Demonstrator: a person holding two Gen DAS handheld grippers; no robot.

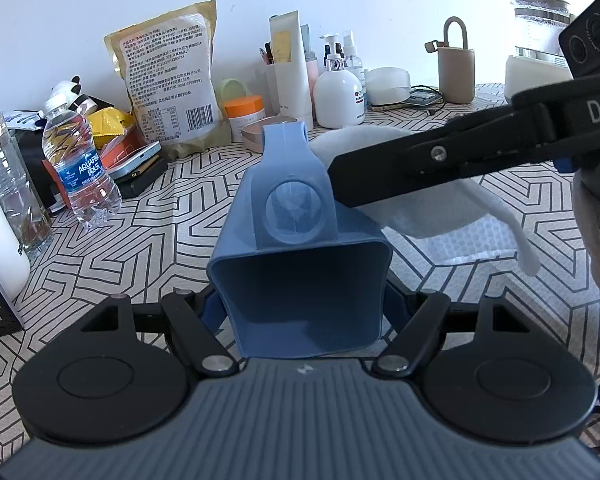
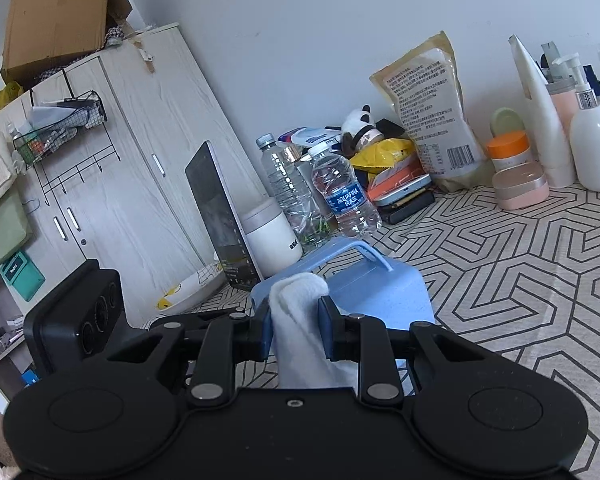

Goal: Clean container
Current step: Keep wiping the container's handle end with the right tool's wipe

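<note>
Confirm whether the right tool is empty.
No, the right tool is shut on a white cloth, pinched between its blue pads.

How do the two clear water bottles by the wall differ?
The Aquafina bottle carries a blue label; the taller bottle beside it has none. The Aquafina bottle is shorter with a white cap; the taller bottle's cap is greyish, and green bits lie at its bottom. Both are clear plastic, capped and upright.
</note>
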